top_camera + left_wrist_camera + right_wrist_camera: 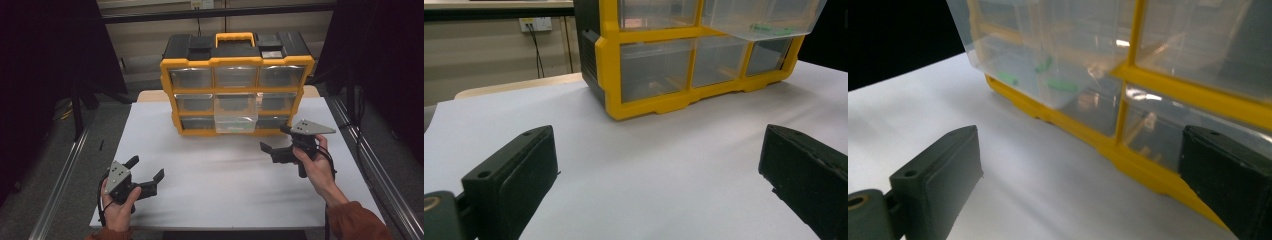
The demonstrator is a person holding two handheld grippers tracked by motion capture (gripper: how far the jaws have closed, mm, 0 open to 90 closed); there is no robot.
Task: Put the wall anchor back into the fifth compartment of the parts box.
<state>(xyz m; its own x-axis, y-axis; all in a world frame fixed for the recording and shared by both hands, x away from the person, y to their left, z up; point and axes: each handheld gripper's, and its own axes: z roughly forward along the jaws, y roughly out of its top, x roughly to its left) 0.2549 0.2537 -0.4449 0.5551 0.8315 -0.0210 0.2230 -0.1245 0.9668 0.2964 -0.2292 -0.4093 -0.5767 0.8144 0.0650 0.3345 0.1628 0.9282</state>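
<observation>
- High view: there's a chunky yellow-and-black plastic organizer sitting at the far end of a white table. It has a moulded yellow carry handle on top and a three-by-three grid of clear drawers. The pulled-out drawer, middle column, sticks forward out of the frame; it's see-through, boxy plastic.
- Same view: the left gripper is held low near the table's front left, jaws spread wide with nothing in them, and a flat grey triangular plate sits on top. The right gripper is just beside the organizer's lower right corner, jaws also apart and empty, pointing toward the drawers.
- Left gripper view: two matte black blocky jaws frame smooth white tabletop. The organizer stands well ahead, glossy yellow frame, and the pulled-out drawer hangs out at the top right with a few small green bits inside.
- Right gripper view: way closer. Jaws wide open, the yellow base runs diagonally between them, and the clear drawer is right ahead with the green pieces showing through its shiny wall.
</observation>
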